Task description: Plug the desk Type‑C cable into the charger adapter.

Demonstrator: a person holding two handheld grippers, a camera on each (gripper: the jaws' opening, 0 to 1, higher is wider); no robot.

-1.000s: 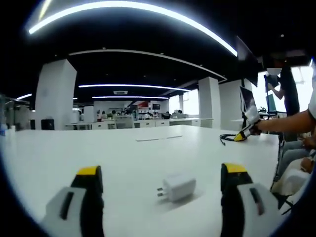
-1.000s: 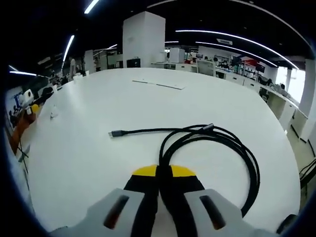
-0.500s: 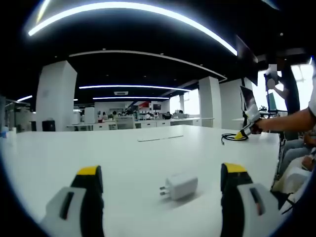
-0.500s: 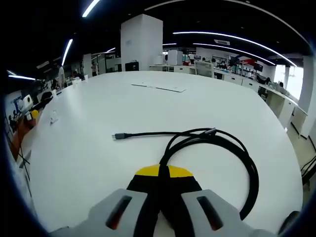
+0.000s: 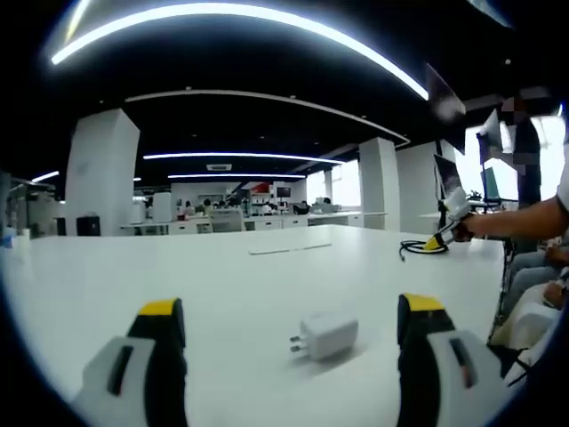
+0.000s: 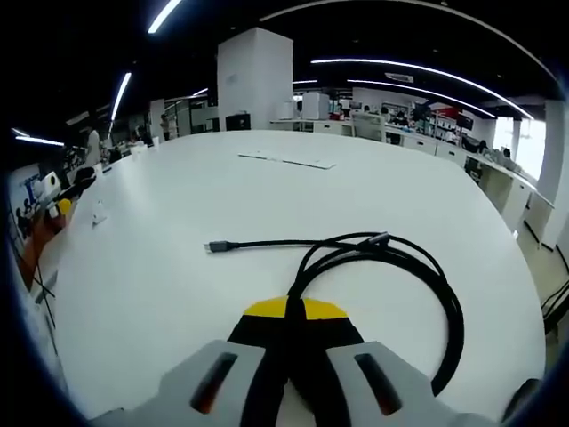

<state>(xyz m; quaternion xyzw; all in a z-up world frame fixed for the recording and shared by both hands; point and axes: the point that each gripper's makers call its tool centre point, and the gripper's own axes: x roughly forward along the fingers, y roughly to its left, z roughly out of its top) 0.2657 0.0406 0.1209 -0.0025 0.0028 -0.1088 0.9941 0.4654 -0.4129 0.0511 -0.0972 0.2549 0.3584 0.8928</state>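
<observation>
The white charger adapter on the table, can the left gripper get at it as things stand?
Probably yes. The charger adapter lies on the bare white table just ahead of the open left gripper, between its jaws' line, with nothing in between.

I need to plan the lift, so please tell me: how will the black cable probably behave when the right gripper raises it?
The black cable lies in loose loops on the white table, so it is probably floppy and will sag. Its free connector end stretches away from the right gripper, whose jaws pinch the loops, so that end will likely dangle and swing. It looks thin, so probably light.
</observation>
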